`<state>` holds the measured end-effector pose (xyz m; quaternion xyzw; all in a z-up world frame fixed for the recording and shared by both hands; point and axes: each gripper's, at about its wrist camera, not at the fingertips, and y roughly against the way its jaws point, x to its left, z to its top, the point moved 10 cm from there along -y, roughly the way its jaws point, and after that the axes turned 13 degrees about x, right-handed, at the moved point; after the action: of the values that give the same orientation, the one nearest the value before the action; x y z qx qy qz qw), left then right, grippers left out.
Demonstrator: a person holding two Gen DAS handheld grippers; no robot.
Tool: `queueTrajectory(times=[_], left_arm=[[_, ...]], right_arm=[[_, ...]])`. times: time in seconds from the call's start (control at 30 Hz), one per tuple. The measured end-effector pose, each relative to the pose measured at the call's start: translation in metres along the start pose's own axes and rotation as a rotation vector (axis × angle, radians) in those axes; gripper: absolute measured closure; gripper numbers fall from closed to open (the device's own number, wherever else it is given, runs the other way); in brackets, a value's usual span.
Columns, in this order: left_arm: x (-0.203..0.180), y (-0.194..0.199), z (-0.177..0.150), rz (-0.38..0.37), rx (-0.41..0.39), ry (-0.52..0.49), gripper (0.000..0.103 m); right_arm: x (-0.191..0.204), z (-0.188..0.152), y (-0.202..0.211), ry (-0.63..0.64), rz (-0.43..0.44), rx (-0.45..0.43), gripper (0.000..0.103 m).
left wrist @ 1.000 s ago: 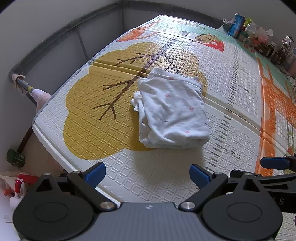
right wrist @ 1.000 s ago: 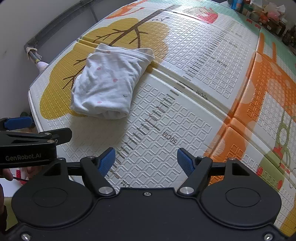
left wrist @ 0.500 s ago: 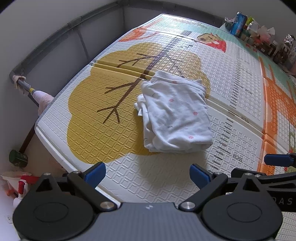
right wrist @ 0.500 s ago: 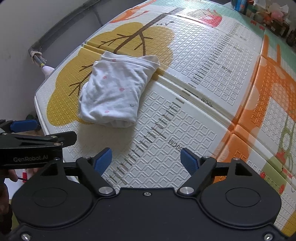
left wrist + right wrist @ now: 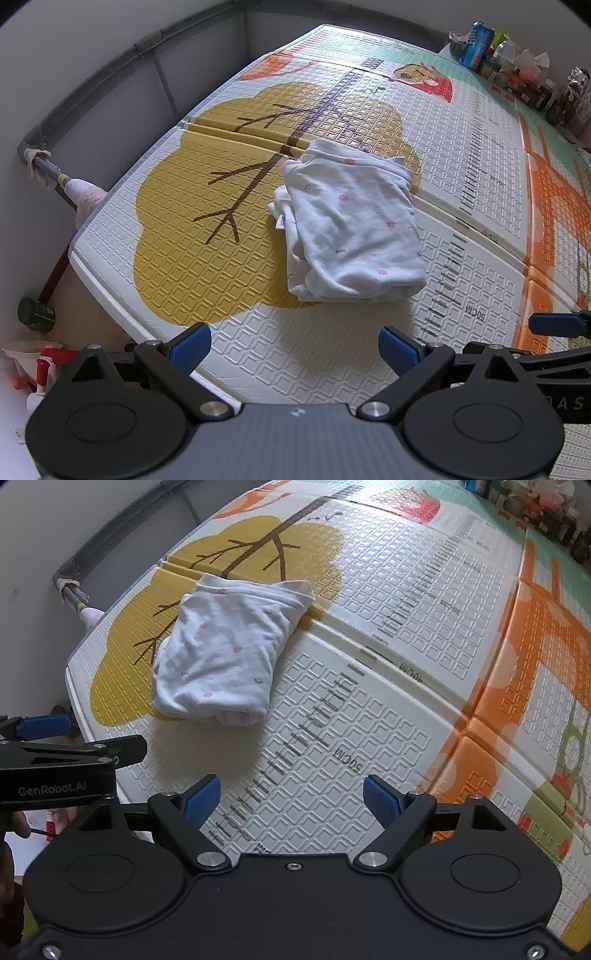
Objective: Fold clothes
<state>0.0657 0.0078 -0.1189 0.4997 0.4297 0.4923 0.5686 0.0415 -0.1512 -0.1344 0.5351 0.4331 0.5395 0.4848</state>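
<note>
Since a second ago right claw (image 5: 291, 799) jaws have just been opening, nothing between them; folded garment (image 5: 221, 653) sits a bit nearer picture centre in both views, no other change. Right claw now spread wide, blue pads apart over bare play mat (image 5: 388, 716), empty. Left claw (image 5: 293, 349) also spread wide, empty, hovering over the mat's near edge. From right wrist view the left claw's arm shows at 9 o'clock, its blue pad apart from the garment. White garment with small pink flowers lies folded in a compact bundle at 12 o'clock of left claw, 11 o'clock of right claw, partly on the mat's yellow tree print (image 5: 192, 229), touching neither claw. Clutter of bottles (image 5: 480, 44) at 1 o'clock, far edge.
</note>
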Motion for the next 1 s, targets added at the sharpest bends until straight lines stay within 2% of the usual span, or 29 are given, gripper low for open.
queueTrajectory(times=[0.33,1.0], left_arm=[[-0.0007,-0.0018,-0.0012,0.001,0.014,0.002,0.004],[-0.0015,-0.0013,0.0010,0.019,0.014,0.000,0.004]], right_arm=[[-0.0051,-0.0004,-0.0019,-0.020,0.007,0.013,0.015],[-0.0041,-0.0003,-0.0020,-0.013,0.011,0.026,0.013]])
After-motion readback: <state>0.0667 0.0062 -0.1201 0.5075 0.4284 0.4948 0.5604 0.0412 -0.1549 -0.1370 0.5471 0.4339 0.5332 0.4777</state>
